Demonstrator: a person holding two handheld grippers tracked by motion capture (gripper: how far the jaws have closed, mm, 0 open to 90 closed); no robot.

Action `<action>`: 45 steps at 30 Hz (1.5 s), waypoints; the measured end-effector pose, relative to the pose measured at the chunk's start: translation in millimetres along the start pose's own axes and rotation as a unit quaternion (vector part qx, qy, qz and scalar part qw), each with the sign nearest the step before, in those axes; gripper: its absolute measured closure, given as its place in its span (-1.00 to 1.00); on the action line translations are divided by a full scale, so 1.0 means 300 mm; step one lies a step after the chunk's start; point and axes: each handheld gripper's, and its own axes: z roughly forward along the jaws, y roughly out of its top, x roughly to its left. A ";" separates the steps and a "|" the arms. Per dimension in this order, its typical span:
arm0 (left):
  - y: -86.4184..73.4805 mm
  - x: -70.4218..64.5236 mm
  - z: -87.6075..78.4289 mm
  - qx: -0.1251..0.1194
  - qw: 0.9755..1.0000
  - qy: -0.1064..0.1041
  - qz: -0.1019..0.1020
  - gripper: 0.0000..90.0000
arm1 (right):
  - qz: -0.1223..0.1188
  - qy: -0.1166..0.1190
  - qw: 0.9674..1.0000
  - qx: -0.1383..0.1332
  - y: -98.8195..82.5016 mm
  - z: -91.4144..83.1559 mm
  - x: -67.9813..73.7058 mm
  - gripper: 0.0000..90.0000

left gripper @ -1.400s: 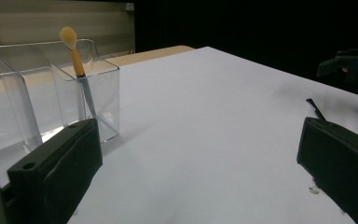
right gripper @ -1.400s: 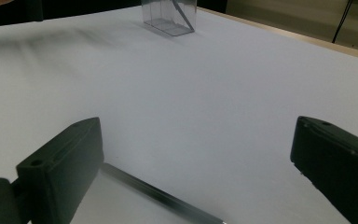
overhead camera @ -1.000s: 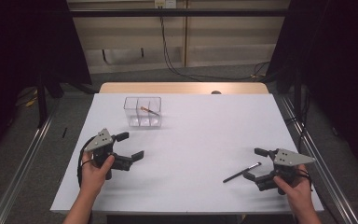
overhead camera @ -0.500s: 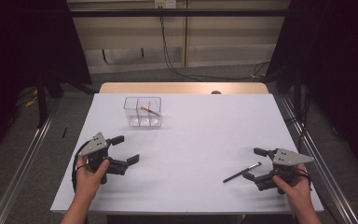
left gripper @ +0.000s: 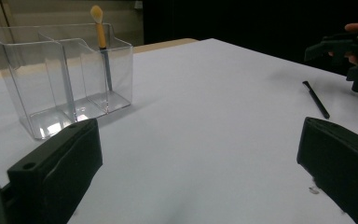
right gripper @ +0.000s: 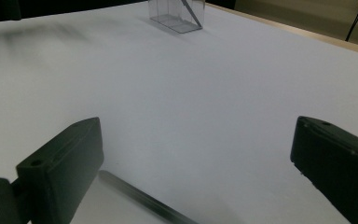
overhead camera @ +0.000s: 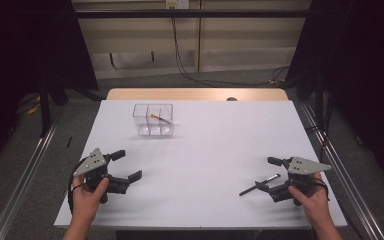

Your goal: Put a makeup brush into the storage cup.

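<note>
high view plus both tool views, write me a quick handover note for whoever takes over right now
Left tool: open, holding nothing, low over the near left of the white table.
Right tool: open, holding nothing, at the near right beside the black pen.
The black pen lies flat on the table; the lower jaw is right next to it, contact cannot be told.
Clear organiser stands at the far left-centre; a brush already leans in one end compartment.
Done: brush in the organiser.
Left, probably: grip the pen with the right tool and put it in the organiser.
</note>
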 end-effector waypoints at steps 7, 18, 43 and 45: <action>0.000 0.002 -0.005 -0.003 1.000 0.000 0.000 -1.00 | 0.001 -0.002 1.000 0.001 0.001 -0.002 -0.002 -0.95; -0.003 -0.001 0.002 -0.001 1.000 -0.004 0.003 -1.00 | 0.005 -0.006 1.000 -0.001 0.008 0.002 -0.001 -0.95; -0.016 -0.006 -0.001 0.004 1.000 -0.003 0.002 -1.00 | 0.007 0.003 1.000 0.002 0.032 0.051 -0.007 -0.96; -0.018 -0.006 -0.002 0.004 1.000 -0.001 0.005 -1.00 | 0.007 0.005 1.000 0.000 0.037 0.059 -0.006 -0.96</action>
